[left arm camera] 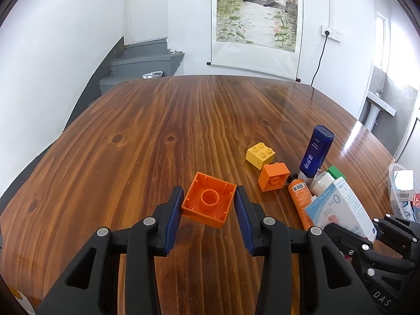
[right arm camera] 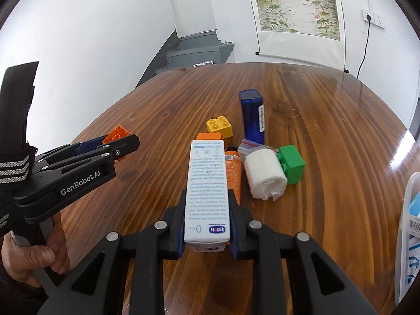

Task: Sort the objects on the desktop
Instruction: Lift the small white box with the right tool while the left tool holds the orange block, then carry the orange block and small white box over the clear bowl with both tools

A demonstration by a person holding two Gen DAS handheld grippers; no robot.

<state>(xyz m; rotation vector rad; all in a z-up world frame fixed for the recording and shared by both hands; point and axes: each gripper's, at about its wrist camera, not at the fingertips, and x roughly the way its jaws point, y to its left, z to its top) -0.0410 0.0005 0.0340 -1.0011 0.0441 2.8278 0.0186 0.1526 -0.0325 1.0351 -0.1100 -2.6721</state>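
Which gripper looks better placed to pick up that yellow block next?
Probably the left gripper: it's only straddling an orange block, apparently unclamped. The right gripper is shut on a white box. The yellow block lies just beyond.

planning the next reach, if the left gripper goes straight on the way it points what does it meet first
The orange block lying upside down between the open jaws of the left gripper; beyond it the table looks bare, though depth is uncertain.

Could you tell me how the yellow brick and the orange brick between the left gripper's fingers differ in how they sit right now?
The yellow brick rests on the table studs up, with nothing gripping it; the orange brick shows its hollow underside and central tube to the left wrist camera. The yellow brick lies farther out, near the blue bottle, while the orange brick sits between the left gripper's fingers, tilted. Both are square four-stud toy bricks.
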